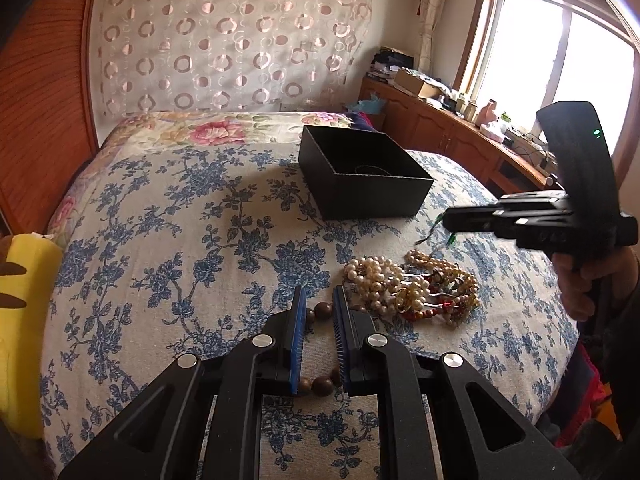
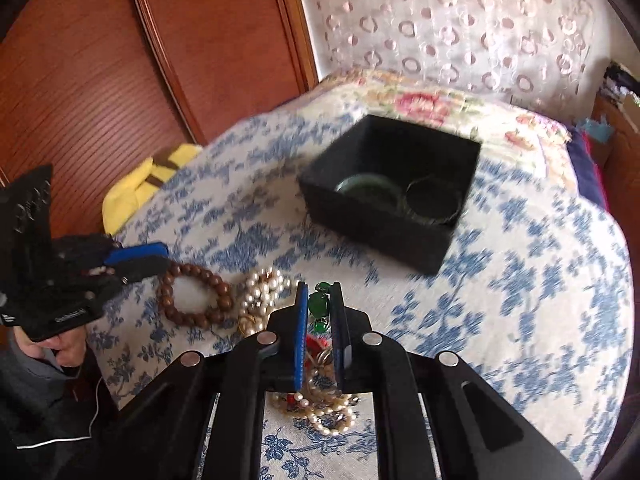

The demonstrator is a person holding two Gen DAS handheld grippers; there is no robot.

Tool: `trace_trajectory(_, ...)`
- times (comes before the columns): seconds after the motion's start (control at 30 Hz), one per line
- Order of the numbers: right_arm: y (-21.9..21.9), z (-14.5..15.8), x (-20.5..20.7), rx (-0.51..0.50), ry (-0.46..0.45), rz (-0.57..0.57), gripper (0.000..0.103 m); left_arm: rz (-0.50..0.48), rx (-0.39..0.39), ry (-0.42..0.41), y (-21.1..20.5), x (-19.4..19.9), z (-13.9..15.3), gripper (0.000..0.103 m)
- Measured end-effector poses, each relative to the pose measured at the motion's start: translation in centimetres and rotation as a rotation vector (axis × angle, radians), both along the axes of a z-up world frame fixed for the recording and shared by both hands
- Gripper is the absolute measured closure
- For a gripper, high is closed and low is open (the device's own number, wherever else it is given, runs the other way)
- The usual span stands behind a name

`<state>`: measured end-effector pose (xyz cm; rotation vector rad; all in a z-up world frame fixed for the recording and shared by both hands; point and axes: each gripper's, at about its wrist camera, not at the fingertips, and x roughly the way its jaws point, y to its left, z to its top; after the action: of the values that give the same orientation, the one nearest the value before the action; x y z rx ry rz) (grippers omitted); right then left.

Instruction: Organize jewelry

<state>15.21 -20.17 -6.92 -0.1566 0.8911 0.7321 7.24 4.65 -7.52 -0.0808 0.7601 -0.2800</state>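
A black open box [image 1: 362, 174] stands on the floral bedspread; the right wrist view shows two dark green bangles [image 2: 394, 198] inside the box [image 2: 384, 224]. A pile of pearl strands and coloured beads [image 1: 412, 290] lies in front of it. A brown wooden bead bracelet [image 2: 194, 296] lies beside the pile. My left gripper [image 1: 318, 308] is open, its fingers on either side of the brown bracelet [image 1: 320, 312]. My right gripper [image 2: 319, 300] is shut on a green bead piece [image 2: 318, 304] and holds it above the pile [image 2: 260, 296]; it also shows in the left wrist view [image 1: 448, 220].
The bed carries a blue floral cover [image 1: 200, 240]. A yellow plush toy [image 1: 20, 320] lies at its left edge. A wooden wardrobe [image 2: 120, 60] stands behind. A cluttered wooden cabinet [image 1: 460, 120] runs under the window at right.
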Motion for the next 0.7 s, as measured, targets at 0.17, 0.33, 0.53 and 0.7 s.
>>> trace_trajectory(0.17,-0.5,1.6,-0.1,-0.002,-0.058,-0.010,0.091,0.019,0.060,0.026,0.7,0.0,-0.7,0.085)
trace_trajectory(0.33,-0.9,2.6,-0.2,-0.005,-0.095,-0.020,0.091,0.020,0.119,0.084,1.0,0.3,-2.3,0.072)
trace_trajectory(0.53,-0.6,2.8,-0.3,-0.010,-0.111,-0.019,0.091,0.011,0.167,0.117,0.7,0.9,-3.4,0.070)
trace_trajectory(0.7,-0.7,2.9,-0.4,-0.009,-0.117,-0.022,0.091,0.027,0.191,0.114,0.8,1.3,-3.7,0.082)
